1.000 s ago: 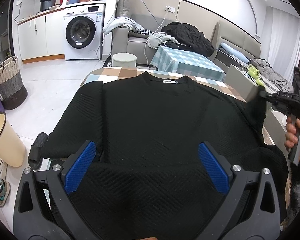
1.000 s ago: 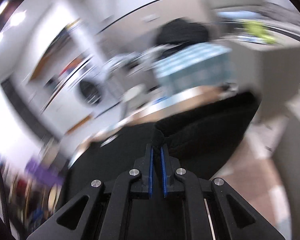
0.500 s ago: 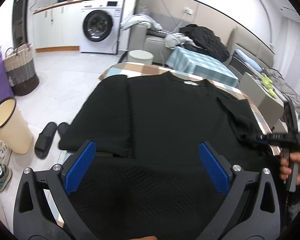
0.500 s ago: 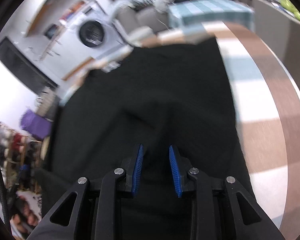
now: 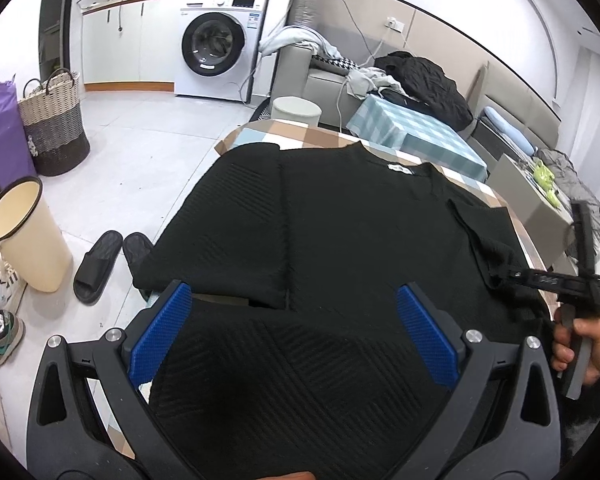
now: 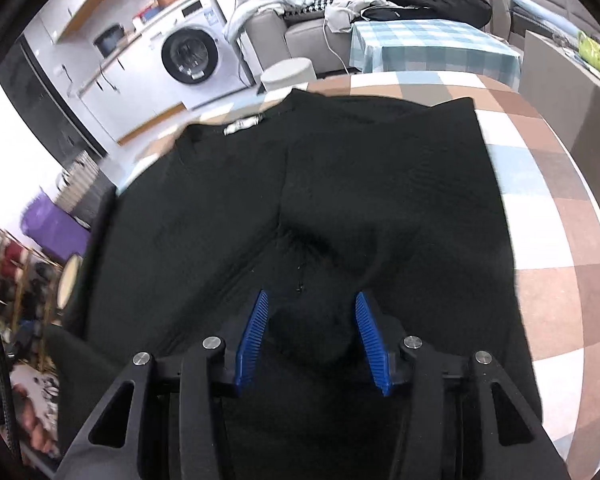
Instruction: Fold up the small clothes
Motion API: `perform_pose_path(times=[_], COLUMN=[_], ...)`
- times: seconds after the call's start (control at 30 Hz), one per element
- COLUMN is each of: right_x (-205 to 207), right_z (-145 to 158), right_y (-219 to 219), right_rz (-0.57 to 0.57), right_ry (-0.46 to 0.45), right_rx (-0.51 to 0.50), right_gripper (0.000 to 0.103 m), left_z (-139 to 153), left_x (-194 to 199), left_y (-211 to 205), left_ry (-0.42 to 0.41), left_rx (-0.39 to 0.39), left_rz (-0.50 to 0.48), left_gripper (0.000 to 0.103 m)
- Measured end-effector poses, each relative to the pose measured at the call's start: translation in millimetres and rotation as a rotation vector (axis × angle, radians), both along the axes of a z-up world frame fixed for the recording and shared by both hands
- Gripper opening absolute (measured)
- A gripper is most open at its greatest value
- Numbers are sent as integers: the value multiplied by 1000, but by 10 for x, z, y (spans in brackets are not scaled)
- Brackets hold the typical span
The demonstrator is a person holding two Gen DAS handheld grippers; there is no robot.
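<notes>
Black sweater (image 5: 340, 240) is lying flat on the checkered table (image 6: 540, 208), neck w/ white label (image 5: 400, 169) pointing toward the far edge. Both sleeves are lying folded in over the body — one on the left side (image 5: 228, 236), the other on the right (image 5: 488, 236).

Left gripper (image 5: 296, 334) is hovering over the sweater's near hem, blue pads (image 5: 160, 332) spread wide, nothing between them. Can't tell if it's touching the cloth.

Right gripper (image 6: 310, 338) is sitting low over the right folded sleeve area, fingers parted w/ a bump of black fabric bunching up between them — pads not pressing on it. In the left wrist view the right hand (image 5: 584, 348) is wrapping the gripper's handle at the table's right edge.

Washing machine (image 5: 216, 48), woven basket (image 5: 54, 128) & cream bin (image 5: 28, 236) are standing in the bkgd.
</notes>
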State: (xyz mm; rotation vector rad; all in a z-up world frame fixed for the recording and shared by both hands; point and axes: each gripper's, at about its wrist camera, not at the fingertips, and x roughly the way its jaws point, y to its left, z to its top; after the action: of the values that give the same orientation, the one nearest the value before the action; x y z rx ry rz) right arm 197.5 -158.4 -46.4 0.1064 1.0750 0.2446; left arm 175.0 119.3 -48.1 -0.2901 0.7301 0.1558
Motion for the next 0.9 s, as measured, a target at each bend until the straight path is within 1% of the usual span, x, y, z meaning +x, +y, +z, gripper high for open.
perform_pose_path(times=[0.03, 0.1, 0.13, 0.17, 0.23, 0.27, 0.3, 0.33, 0.4, 0.43, 0.47, 0.5, 0.57, 0.6, 0.63, 0.7, 0.73, 0.77, 0.8, 0.83, 0.87, 0.9], right_x=[-14, -31, -73, -92, -150, -180, -239, -274, -328, -315, -302, -296, -345, -365, -377, -367, -353, -340, -281, -260, -270, -295], right_z=[-44, -131, -123, -120, -80, -44, 40, 97, 153, 128, 89, 60, 90, 123, 163, 161, 109, 46, -65, -143, -165, -152], right_y=[10, 75, 85, 83, 17, -14, -61, -59, -52, -10, 16, 38, 24, 0, -52, -78, -69, -77, -42, -7, -8, -22], right_rz=[3, 4, 8, 12, 8, 6, 17, 36, 84, 131, 156, 164, 163, 162, 140, 86, 61, 65, 74, 74, 68, 61], right_ry=[1, 11, -16, -19, -42, -62, -109, -142, -159, -123, -84, -61, -93, -110, -136, -154, -147, -119, -53, -7, 5, -6], right_rx=[-36, -95, -126, -141, -101, -73, -8, 31, 84, 153, 169, 164, 163, 182, 210, 179, 145, 136, 126, 123, 127, 136], right_gripper=[47, 42, 27, 13, 7, 6, 6, 6, 6, 19, 36, 37, 37, 37, 37, 38, 38, 38, 38, 38, 38, 38], left_z=[-5, -17, -20, -20, -20, -20, -19, -26, -38, -44, -47, -45, -41, -42, -33, -38, -40, -50, -58, -74, -94, -106], left_x=[-10, -7, -14, -23, -23, -36, -24, -20, -23, -23, -24, -25, -44, -54, -55, -86, -109, -130, -142, -167, -194, -228], left_y=[-6, -46, -54, -56, -58, -61, -56, -74, -71, -67, -66, -63, -42, -25, 11, 80, 120, 177, 232, 298, 369, 434], left_ry=[2, 6, 8, 8, 7, 6, 6, 7, 6, 6, 6, 6, 6, 8, 9, 6, 4, 4, 5, 8, 11, 8], left_rx=[4, 9, 10, 9, 9, 11, 13, 14, 10, 6, 2, 1, -3, -5, -7, -17, -29, -55, -71, -97, -133, -155], left_rz=[-4, -8, -7, -7, -8, -7, -6, -4, 4, 8, 13, 17, 29, 36, 44, 78, 87, 105, 118, 135, 151, 156], left_gripper=[102, 102, 102, 102, 102, 102, 102, 102, 102, 102, 102, 102, 102, 102, 102, 102, 102, 102, 102, 102, 102, 102])
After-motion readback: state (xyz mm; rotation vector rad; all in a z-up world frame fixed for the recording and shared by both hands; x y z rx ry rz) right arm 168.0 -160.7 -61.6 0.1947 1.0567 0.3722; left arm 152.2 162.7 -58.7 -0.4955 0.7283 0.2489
